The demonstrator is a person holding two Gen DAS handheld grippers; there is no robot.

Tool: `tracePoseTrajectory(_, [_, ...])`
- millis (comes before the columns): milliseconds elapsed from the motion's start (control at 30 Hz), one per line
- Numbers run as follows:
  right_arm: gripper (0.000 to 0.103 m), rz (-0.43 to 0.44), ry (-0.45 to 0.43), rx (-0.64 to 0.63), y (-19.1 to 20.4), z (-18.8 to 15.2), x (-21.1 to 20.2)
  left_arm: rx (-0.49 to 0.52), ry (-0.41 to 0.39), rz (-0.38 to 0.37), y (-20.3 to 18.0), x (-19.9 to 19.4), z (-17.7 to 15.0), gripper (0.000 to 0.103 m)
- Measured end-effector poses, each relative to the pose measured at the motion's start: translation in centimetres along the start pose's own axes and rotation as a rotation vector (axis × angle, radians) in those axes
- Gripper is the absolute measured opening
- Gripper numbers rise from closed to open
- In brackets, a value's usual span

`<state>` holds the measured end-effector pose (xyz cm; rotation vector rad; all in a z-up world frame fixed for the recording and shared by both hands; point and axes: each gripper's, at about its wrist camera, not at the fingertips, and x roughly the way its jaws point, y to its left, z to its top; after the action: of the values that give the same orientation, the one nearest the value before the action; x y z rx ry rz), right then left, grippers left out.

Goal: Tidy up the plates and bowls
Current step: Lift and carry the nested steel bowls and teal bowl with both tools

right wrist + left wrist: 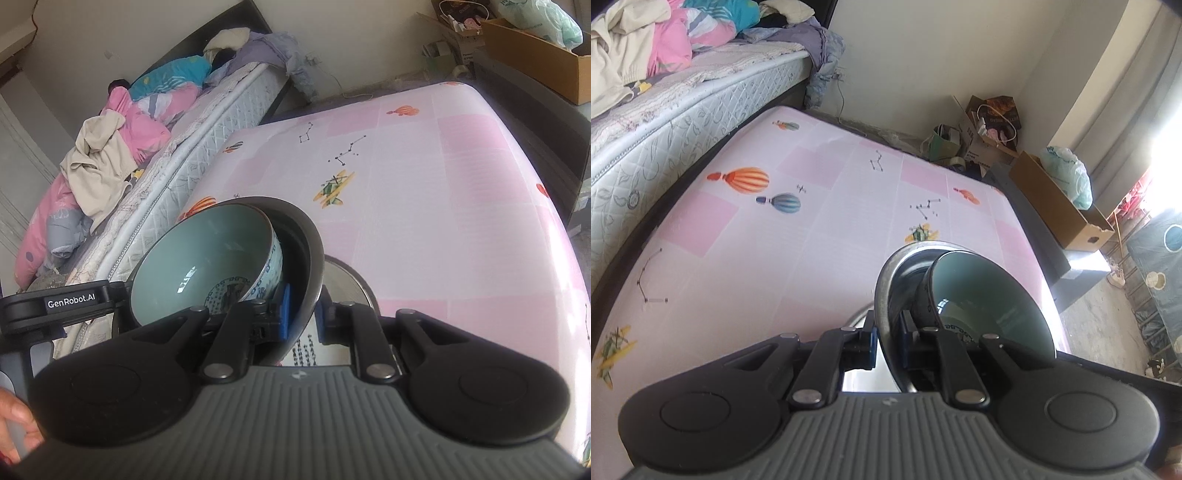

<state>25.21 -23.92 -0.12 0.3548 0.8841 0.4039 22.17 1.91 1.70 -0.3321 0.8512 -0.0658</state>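
The left gripper (889,345) was clamped on the near rim of a shallow steel basin (886,291), blue pads (872,347) pressing the thin metal wall from both sides. The right gripper (303,314) pinched the same steel basin (310,258) at its opposite rim, one pad inside the wall and one outside. Both pairs of jaws stood nearly together with only the rim between them.

Inside the basin lay a pale green ceramic bowl with a blue-and-white patterned outside (982,295), tipped on its side against the basin's wall, so its mouth faced sideways rather than up; in the right wrist view that bowl (207,262) opened toward the camera and to the left. The bowl was empty.

The basin was held above a pink patterned tabletop printed with balloons and little planes (820,229). Beneath it, partly hidden, sat another round steel piece (347,280); I cannot tell what it was.

Beyond the table was a quilted white mattress (701,107) heaped with pink and blue bedding (147,107). Against the far wall stood an open brown cardboard box (1060,210) holding a pale green plastic bag (1067,177).
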Motion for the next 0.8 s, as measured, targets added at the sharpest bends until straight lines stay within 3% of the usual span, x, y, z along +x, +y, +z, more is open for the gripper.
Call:
tracePoseTrajectory(400, [0.014, -0.024, 0.077, 0.036, -2.0, -4.4, 1.6, -0.024, 0.081, 0.028, 1.1, 2.4, -3.1, 0.011])
tracePoseTrajectory(800, [0.014, -0.05, 0.065, -0.004, -1.8, -3.9, 2.8, -0.021, 0.102, 0.032, 1.1, 3.2, -3.5, 0.013])
